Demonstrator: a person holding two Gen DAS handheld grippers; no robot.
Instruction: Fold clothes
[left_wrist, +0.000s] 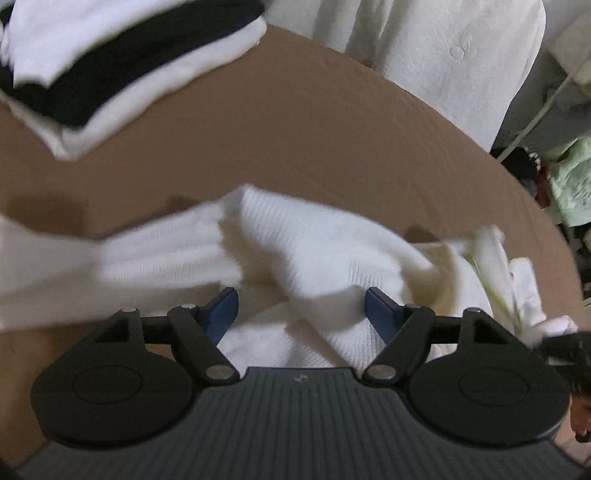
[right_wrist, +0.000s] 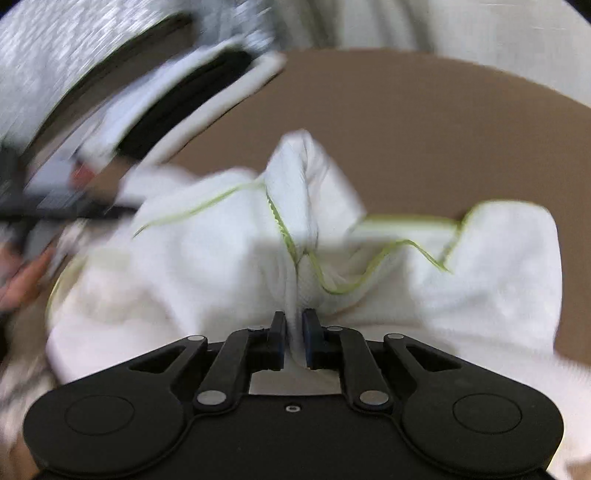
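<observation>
1. Brown worktop (left_wrist: 332, 147) carries the crumpled white garment (left_wrist: 314, 258) at its near edge, with a folded stack (left_wrist: 92, 74) at the far left.
2. Right gripper (right_wrist: 294, 332) has its fingers clamped on a thin pinch of cloth beside the green-edged seam (right_wrist: 284, 229); a tug could pull it free.
3. Left gripper (left_wrist: 300, 306) has its fingers wide apart over the fabric, gripping nothing, so the garment may bunch up.
4. Blur makes layers hard to judge; two might be caught.
</observation>
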